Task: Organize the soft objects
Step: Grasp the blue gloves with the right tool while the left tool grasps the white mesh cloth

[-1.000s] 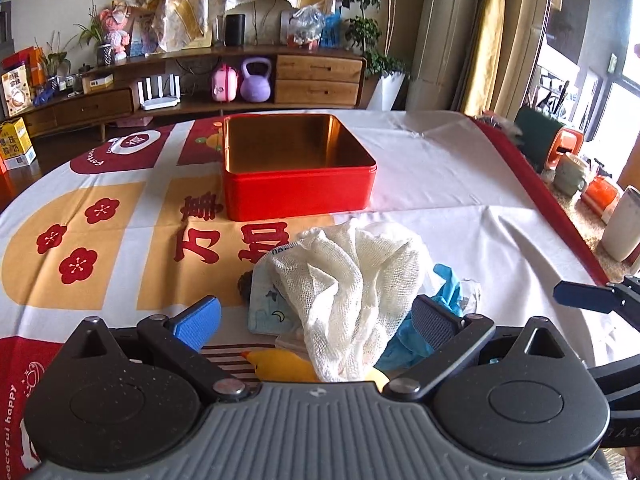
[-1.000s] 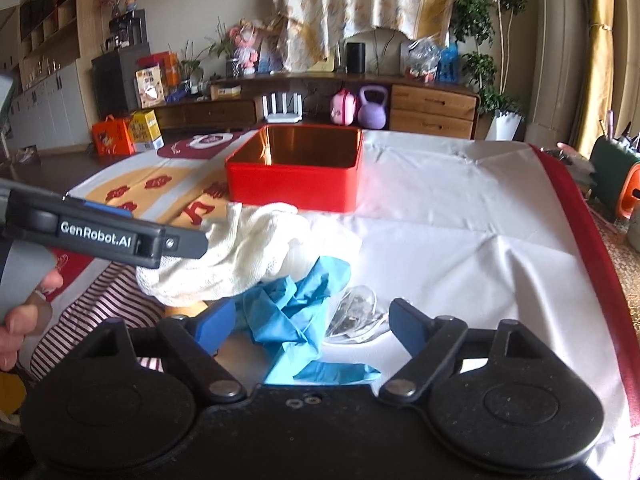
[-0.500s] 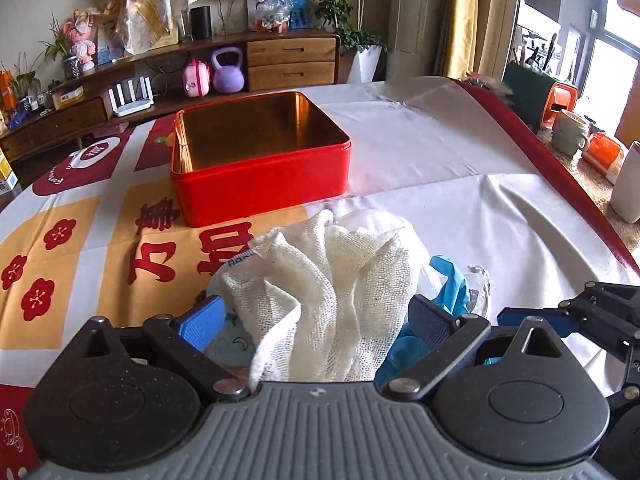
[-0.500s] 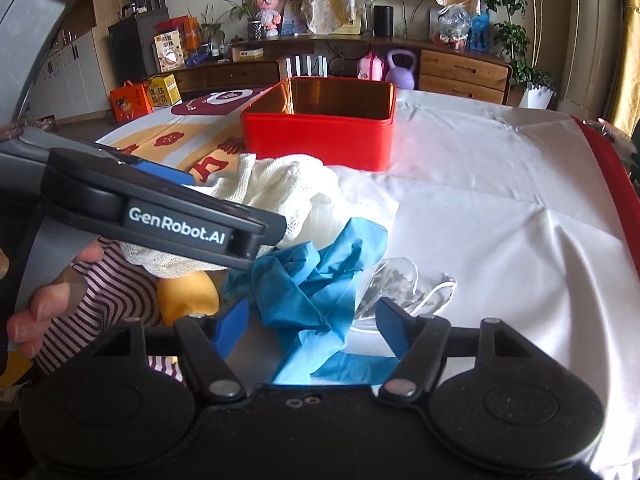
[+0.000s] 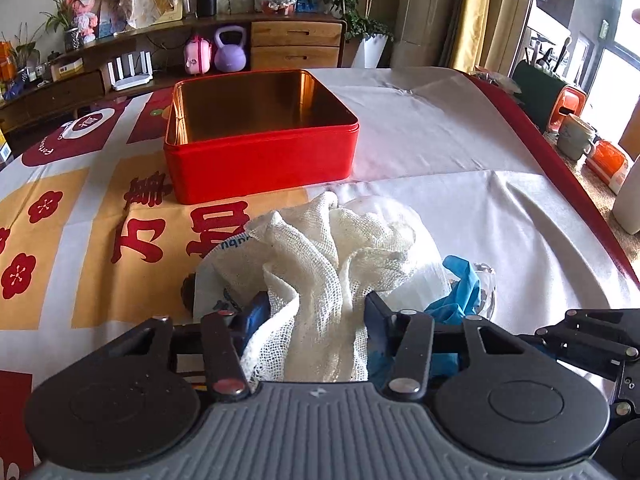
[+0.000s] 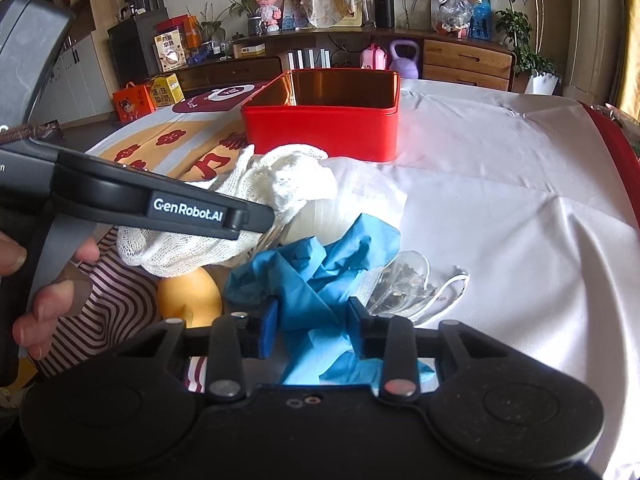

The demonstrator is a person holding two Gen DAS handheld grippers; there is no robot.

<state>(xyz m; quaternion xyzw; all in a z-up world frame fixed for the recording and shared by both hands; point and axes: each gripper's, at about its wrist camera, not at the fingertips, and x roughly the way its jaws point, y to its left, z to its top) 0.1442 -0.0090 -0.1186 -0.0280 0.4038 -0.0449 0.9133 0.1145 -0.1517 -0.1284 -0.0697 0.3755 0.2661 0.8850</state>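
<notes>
A white mesh cloth [image 5: 320,264] lies bunched on the table in front of an open, empty red tin box [image 5: 260,156]. My left gripper [image 5: 314,316] is shut on the cloth's near end. The cloth also shows in the right wrist view [image 6: 280,184], under the left gripper's body. My right gripper [image 6: 312,326] is shut on a crumpled blue glove [image 6: 320,276], which peeks out right of the cloth in the left wrist view [image 5: 460,288]. The red box [image 6: 324,132] stands behind the pile.
A clear plastic bag with a white cord [image 6: 404,280], a yellow soft toy [image 6: 190,296] and a striped cloth [image 6: 120,300] lie in the pile. A printed packet [image 5: 218,280] sits under the white cloth. The tablecloth's red edge [image 5: 560,168] runs along the right.
Both grippers have closed: the left onto the white cloth, the right onto the blue glove. Both have moved slightly forward toward the pile.
</notes>
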